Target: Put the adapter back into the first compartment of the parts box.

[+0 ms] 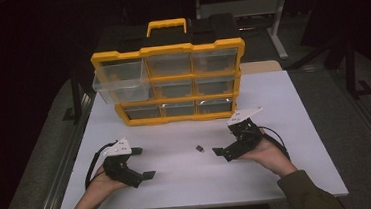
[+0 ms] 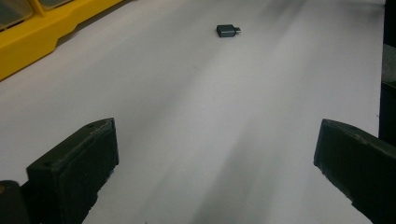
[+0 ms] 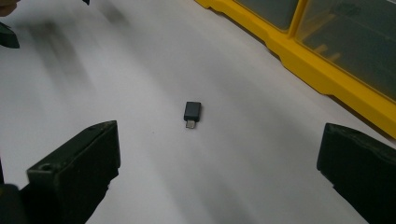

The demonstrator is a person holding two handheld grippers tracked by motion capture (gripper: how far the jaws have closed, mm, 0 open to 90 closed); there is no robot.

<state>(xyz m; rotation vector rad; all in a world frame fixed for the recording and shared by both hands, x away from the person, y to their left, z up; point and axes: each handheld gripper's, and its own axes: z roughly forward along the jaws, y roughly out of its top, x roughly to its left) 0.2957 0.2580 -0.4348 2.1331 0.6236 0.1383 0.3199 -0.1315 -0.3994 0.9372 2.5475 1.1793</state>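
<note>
A white table (image 1: 285, 126) is seen from the high view, with a yellow organiser (image 1: 169, 83) of clear drawers standing upright at its far side, a yellow handle (image 1: 166, 25) on top. Its upper left drawer (image 1: 121, 82) is pulled out toward the near side. A small dark adapter (image 1: 200, 148) lies flat on the bare table, near the middle, well apart from the organiser. The left gripper (image 1: 145, 163) is held low over the near left part of the table, its jaws spread wide with nothing between them; in the left gripper view the adapter (image 2: 228, 31) is seen far ahead. The right gripper (image 1: 222, 151) is held just right of the adapter, jaws likewise wide apart and holding nothing; in the right gripper view the adapter (image 3: 192, 113) lies ahead between the jaw tips, untouched, its metal plug end pointing toward the camera, and the organiser's yellow frame (image 3: 317, 65) runs along the right.
</note>
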